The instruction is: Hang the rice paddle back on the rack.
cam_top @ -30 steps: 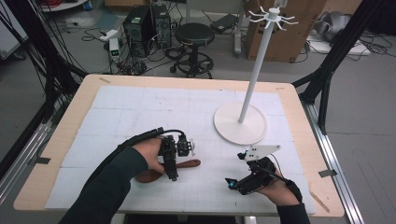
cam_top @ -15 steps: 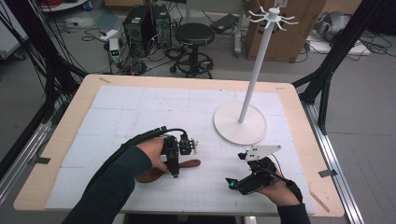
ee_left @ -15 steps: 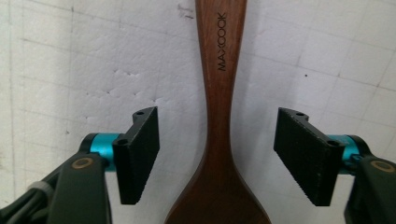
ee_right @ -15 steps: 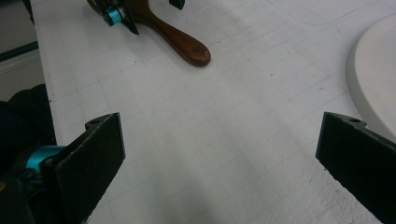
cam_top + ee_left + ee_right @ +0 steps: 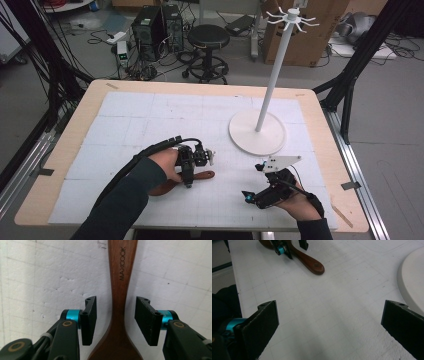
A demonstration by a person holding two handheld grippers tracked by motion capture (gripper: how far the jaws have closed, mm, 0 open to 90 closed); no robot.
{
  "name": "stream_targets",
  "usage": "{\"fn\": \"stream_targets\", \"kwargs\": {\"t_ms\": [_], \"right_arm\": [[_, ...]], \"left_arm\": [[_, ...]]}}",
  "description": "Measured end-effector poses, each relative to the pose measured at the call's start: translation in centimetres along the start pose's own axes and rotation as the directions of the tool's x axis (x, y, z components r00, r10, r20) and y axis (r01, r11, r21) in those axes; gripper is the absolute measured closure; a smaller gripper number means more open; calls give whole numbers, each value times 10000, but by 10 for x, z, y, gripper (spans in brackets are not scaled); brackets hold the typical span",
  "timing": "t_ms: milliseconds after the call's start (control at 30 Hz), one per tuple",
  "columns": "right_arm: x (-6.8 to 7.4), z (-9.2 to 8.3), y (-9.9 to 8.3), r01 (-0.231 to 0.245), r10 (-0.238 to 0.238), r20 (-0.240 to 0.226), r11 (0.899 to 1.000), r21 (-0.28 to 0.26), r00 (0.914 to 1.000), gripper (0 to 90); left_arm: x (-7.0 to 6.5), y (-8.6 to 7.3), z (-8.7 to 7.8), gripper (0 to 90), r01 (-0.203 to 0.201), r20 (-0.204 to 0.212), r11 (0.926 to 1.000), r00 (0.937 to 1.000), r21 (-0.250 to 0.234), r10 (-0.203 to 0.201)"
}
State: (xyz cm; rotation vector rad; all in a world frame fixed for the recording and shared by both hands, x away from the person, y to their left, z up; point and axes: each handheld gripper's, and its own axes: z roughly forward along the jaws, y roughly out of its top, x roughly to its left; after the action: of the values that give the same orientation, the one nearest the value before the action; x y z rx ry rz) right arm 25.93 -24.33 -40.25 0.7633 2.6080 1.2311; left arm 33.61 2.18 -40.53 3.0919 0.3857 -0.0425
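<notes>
In the high view, the left hand-held gripper [image 5: 190,172] is positioned over a brown wooden spoon [image 5: 202,176] lying flat on the white gridded mat [image 5: 150,120] of the counter [image 5: 90,100], near its front edge and left of centre. The spoon's handle end is seen pointing toward the white round base [image 5: 257,132] of a tall white rack [image 5: 275,70]. The right hand-held gripper [image 5: 252,196] is held low over the mat at the front right, well apart from the spoon.

In the left gripper view, the left hand-held gripper [image 5: 115,320] is seen from above with the spoon [image 5: 121,285] between its jaws. The jaws have just been closing, but a narrow gap remains on each side of the handle; the pads are not yet pressed against the wood, so nothing is gripped. The lettering "MAXCOOK" is printed along the handle.

In the right gripper view, the right hand-held gripper [image 5: 330,322] is seen with its jaws spread wide and bare mat between them. The spoon's rounded handle end [image 5: 313,265] is seen farther off, with the left hand-held gripper [image 5: 292,247] astride it. The rack base [image 5: 412,277] is seen at the right edge.
</notes>
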Motion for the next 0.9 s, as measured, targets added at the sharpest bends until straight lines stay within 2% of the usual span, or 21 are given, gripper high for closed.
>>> {"fn": "stream_targets", "kwargs": {"t_ms": [100, 567, 900], "right_arm": [[0, 0, 0, -52, 52, 15, 10000, 5, 10000, 2], [0, -1, -1, -29, 29, 13, 10000, 62, 10000, 2], [0, 0, -1, -21, 21, 3, 10000, 61, 10000, 2]], "left_arm": [[0, 1, 2, 564, -69, -17, 10000, 10000, 65, 69], [2, 3, 2, 667, 217, -19, 9997, 9998, 114, -217], [1, 4, 3, 699, 344, -51, 9994, 9994, 82, -343]]}}
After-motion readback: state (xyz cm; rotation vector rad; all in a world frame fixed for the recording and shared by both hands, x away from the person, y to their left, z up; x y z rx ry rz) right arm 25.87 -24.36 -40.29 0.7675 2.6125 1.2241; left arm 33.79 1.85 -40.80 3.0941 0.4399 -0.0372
